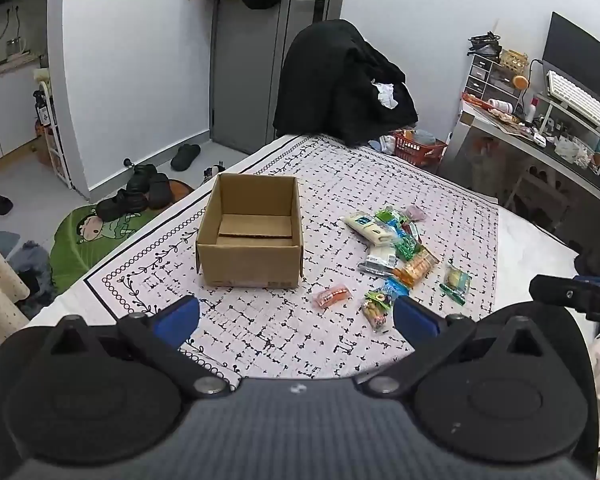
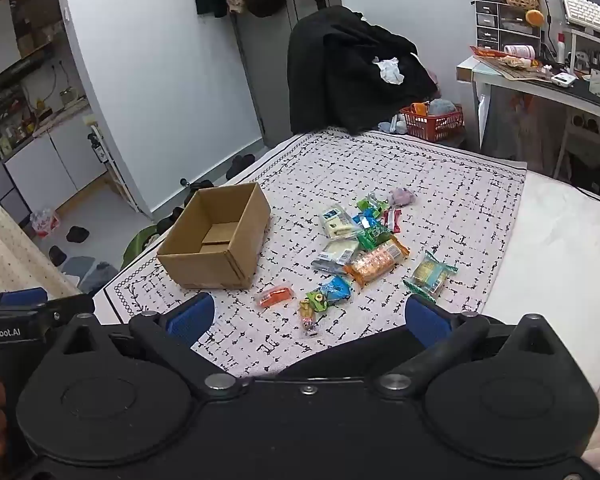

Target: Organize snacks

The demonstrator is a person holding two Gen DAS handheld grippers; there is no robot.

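Both grippers hovered above the near edge of the patterned cloth (image 1: 340,184), fingers spread wide and holding nothing. Left gripper (image 1: 296,316): the open, empty box (image 1: 252,264) stood just ahead of its left finger (image 1: 180,314); the snacks (image 1: 392,240) lay ahead of its right finger, with a pink packet (image 1: 331,297) between box and pile, ahead of the gap between the fingers. Right gripper (image 2: 308,318): the box (image 2: 216,264) lay ahead and left of its left finger (image 2: 192,316); the snacks (image 2: 364,244) were scattered ahead between the fingers, an orange packet (image 2: 276,295) and a blue packet (image 2: 334,289) nearest, a green-edged packet (image 2: 430,276) just ahead of the right finger. All snacks lay outside the box.
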